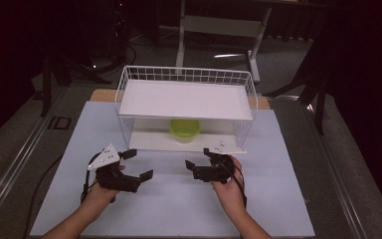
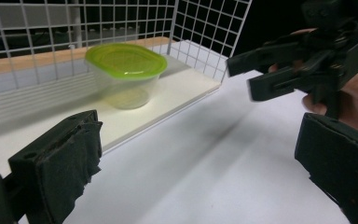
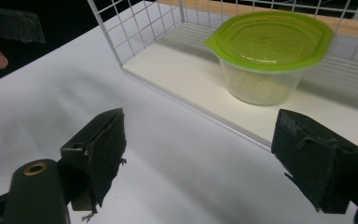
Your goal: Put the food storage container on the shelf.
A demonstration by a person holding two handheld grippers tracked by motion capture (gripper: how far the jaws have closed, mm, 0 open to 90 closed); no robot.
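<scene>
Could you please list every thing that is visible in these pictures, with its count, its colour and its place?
container: one, clear tub with green lid, on the lower shelf of the rack, near its middle.
wire rack: one, white, two shelves, at the far middle of the table; its upper shelf carries nothing.
table: one, white top, wooden strip at its far edge behind the rack.
desk frame: one, pale grey, on the floor beyond the table.
left gripper: one, black with a grey plate, in the left hand, near left of the table, jaws open, holding nothing.
right gripper: one, black, in the right hand, in front of the rack, jaws open, holding nothing.
</scene>
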